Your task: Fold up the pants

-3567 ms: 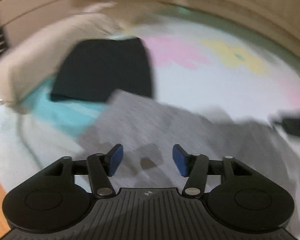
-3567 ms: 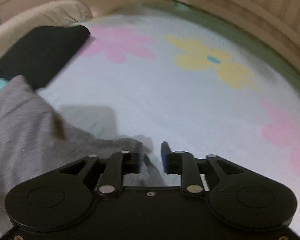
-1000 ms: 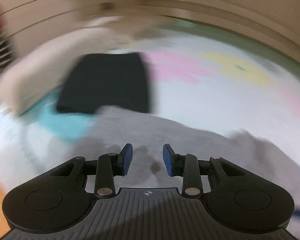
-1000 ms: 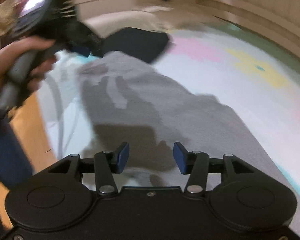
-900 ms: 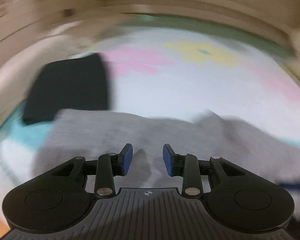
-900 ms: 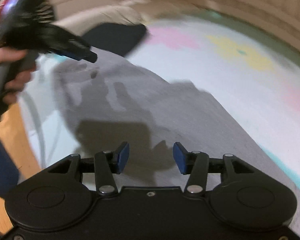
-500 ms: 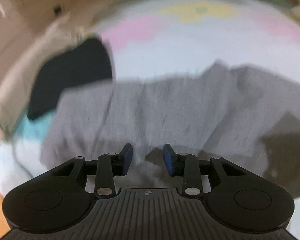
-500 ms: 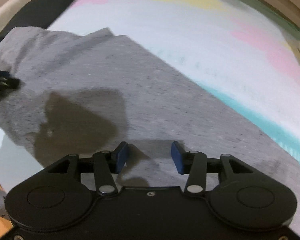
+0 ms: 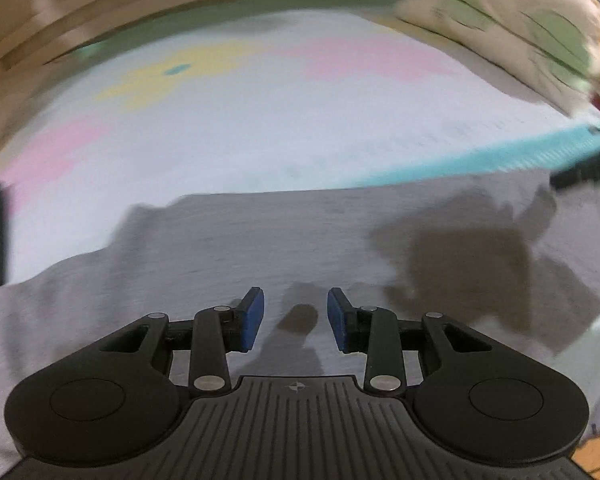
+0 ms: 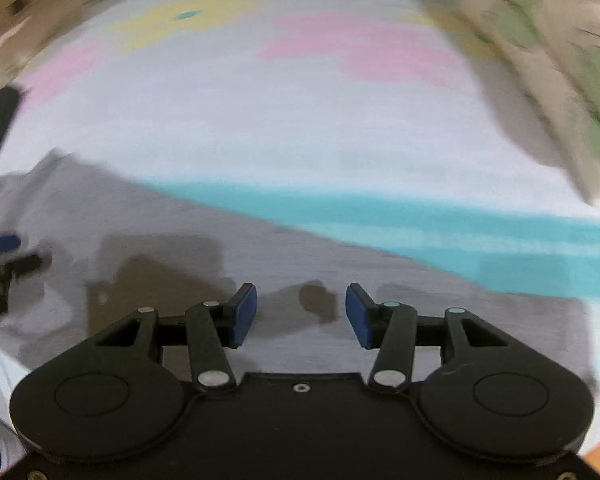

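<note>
Your left gripper (image 9: 295, 318) is hovering with its jaws apart and empty over the gray pants (image 9: 227, 248), which are lying flat on a flowered bedsheet (image 9: 259, 120). Your right gripper (image 10: 301, 318), jaws spread wider and empty, is showing more of the sheet's teal stripe (image 10: 420, 228). Beyond, blurred cream shapes, perhaps pillows (image 9: 512, 20), are lying.

you're looking down at a pale bedsheet (image 9: 259, 140) printed with a yellow flower (image 9: 167, 74) and pink flowers (image 9: 364, 58), a turquoise stripe (image 10: 380, 216) crossing it. beyond its far edge runs a beige wall (image 9: 99, 12), blurred. cream bedding with green leaf shapes (image 9: 512, 28) is piled at the upper right. a sliver of orange wooden floor (image 9: 596, 454) shows at the lower right.
</note>
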### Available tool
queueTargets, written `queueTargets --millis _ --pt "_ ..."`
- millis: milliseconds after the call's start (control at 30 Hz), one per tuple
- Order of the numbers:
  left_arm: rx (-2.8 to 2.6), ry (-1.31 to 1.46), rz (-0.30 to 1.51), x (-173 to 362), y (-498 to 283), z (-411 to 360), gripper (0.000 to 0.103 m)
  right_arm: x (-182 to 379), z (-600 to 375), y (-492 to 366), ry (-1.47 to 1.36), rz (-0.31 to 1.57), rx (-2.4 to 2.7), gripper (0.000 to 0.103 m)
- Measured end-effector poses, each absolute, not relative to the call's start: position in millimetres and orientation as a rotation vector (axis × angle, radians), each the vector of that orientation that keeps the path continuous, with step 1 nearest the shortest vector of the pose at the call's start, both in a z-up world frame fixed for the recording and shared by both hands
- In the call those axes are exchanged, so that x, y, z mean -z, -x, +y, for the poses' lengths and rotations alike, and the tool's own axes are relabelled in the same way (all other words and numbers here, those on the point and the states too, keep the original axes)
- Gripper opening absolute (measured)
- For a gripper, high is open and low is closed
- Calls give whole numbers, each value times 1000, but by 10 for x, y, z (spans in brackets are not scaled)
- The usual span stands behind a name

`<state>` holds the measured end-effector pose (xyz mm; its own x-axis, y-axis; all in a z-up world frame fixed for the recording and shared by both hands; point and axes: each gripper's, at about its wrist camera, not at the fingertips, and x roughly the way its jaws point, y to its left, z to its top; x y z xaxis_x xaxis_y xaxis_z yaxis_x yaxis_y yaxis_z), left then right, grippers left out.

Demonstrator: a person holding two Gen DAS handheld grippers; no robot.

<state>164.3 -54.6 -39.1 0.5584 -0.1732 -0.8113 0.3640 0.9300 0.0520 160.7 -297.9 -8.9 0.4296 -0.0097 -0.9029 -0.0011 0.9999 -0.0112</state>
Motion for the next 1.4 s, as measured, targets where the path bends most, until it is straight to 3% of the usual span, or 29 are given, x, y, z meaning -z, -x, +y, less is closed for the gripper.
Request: queueTargets --millis 300,367,567,800,1200,1333,1400 --pt "344 -283 1001 712 -1656 -1134 40 -39 -4371 -1457 -136 1160 153 62" --pt "335 -270 1006 719 -1669 -1143 40 -19 -4665 -1393 -169 1165 172 68" --pt "347 -235 1003 756 -1722 -1022 43 263 -5381 -1178 -375 1195 259 69" --pt "355 -242 996 713 -1763 -1147 45 615 -5662 -993 -463 1269 211 69" --pt "353 -233 961 716 -1714 -1137 45 716 -5888 -779 -630 1160 -53 70" --pt "357 -240 944 718 -1693 -1140 45 735 -5797 -896 -642 1142 -57 56" --pt "357 -245 941 714 -1680 -1142 45 680 -5717 -942 -587 1143 -5 28"
